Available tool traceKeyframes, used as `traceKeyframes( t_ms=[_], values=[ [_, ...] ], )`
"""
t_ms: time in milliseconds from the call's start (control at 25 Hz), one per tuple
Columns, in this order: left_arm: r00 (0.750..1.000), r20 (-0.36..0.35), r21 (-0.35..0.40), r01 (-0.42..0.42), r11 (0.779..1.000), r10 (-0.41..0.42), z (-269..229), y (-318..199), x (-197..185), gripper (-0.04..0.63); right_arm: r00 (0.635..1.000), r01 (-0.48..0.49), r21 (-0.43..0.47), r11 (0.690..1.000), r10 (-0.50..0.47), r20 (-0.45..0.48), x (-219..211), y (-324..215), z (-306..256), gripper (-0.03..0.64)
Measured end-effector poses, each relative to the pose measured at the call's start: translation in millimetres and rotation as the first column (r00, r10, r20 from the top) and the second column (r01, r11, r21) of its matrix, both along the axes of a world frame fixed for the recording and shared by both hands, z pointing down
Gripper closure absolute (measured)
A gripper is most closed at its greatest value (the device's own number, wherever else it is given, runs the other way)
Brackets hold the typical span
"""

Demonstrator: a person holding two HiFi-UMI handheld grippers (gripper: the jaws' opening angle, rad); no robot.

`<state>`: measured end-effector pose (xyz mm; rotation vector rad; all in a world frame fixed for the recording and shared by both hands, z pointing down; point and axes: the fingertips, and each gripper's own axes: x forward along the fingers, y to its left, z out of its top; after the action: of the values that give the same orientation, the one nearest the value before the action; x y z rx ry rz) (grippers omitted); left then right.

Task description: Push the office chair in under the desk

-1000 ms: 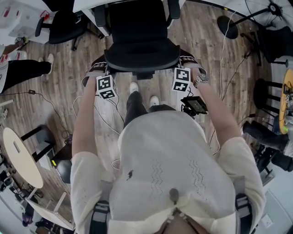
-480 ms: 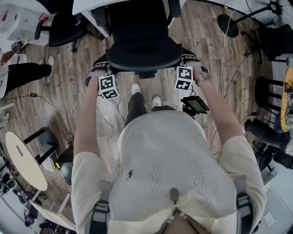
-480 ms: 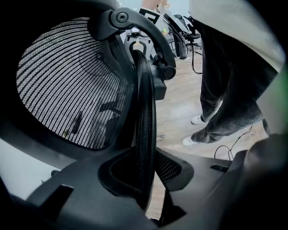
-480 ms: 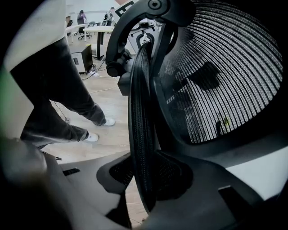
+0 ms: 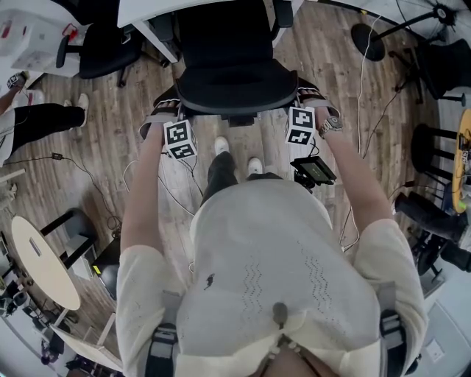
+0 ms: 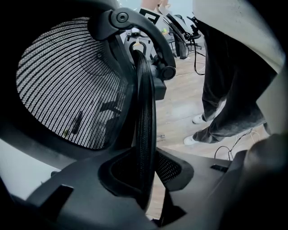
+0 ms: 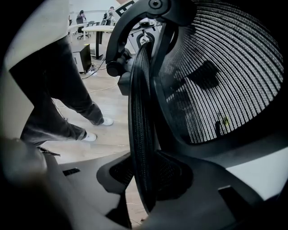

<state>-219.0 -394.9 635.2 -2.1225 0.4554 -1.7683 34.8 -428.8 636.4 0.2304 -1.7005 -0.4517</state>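
Note:
The black mesh office chair (image 5: 232, 74) stands in front of me with its seat part way under the white desk (image 5: 147, 9). My left gripper (image 5: 171, 119) is at the left edge of the backrest and my right gripper (image 5: 303, 109) at the right edge; their marker cubes show just behind. In the left gripper view the jaws of the left gripper (image 6: 146, 170) are shut on the backrest's mesh rim (image 6: 145, 112). The right gripper (image 7: 146, 173) grips the opposite rim (image 7: 140, 117) the same way. My feet are on the wood floor behind the chair.
A second black chair (image 5: 103, 48) stands at the upper left, near another person's legs (image 5: 37, 118). A round table (image 5: 40, 261) is at the lower left. Cables (image 5: 151, 184) trail over the floor. A round stand base (image 5: 366, 40) and dark stools (image 5: 434, 147) are at the right.
The chair, with both grippers on its backrest, has edged slightly forward toward the desk. My feet have trailed a little behind it. The grips have not changed.

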Motion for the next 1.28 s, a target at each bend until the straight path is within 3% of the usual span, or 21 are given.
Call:
traceKeyframes(
  t_ms=[1280],
  values=[
    [1.0, 0.003, 0.017, -0.008, 1.0, 0.008, 5, -101, -42, 0.479, 0.999, -0.033, 0.001, 0.999, 0.033, -0.041, -40, -100, 8, 0.499]
  ],
)
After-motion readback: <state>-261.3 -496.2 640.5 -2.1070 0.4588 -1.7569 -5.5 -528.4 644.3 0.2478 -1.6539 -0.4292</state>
